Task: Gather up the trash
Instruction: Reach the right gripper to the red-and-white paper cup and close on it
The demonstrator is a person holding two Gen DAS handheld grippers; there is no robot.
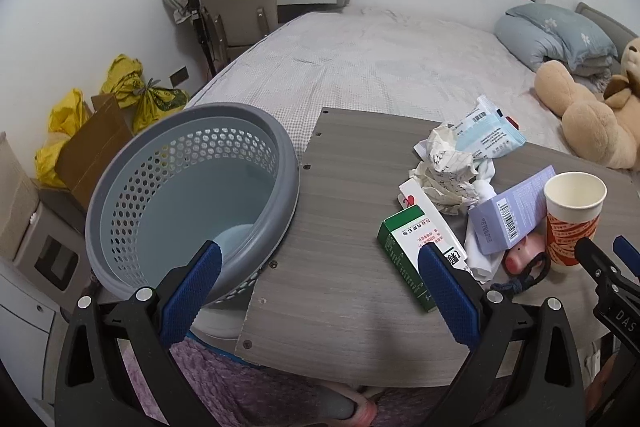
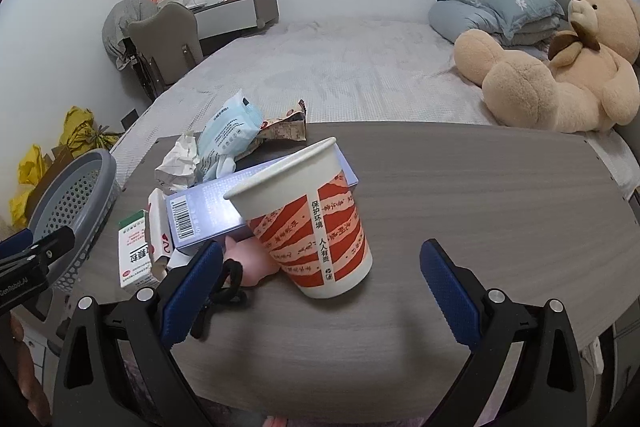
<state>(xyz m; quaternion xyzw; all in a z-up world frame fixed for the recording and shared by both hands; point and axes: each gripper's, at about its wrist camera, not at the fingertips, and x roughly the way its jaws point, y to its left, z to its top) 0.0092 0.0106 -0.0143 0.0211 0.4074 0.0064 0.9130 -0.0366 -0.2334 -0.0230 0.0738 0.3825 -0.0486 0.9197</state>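
A grey perforated basket [image 1: 192,195] sits at the left edge of the wooden board [image 1: 340,227]; it also shows in the right wrist view [image 2: 76,195]. A trash pile lies right of it: a green-and-white box [image 1: 416,251], crumpled paper [image 1: 444,167], a blue wet-wipe pack [image 1: 488,135], a lilac box [image 1: 512,215] and an orange-and-white paper cup [image 2: 308,223]. My left gripper [image 1: 320,287] is open and empty, between basket and green box. My right gripper [image 2: 320,287] is open, its fingers on either side of the cup's base.
The board [image 2: 480,207] lies on a bed with a grey sheet [image 1: 380,67]. A teddy bear [image 2: 560,67] and folded pillows [image 2: 500,7] lie at the right. A pink toy with a black cord [image 2: 248,267] lies by the cup. Yellow bags [image 1: 132,87] and cardboard stand left.
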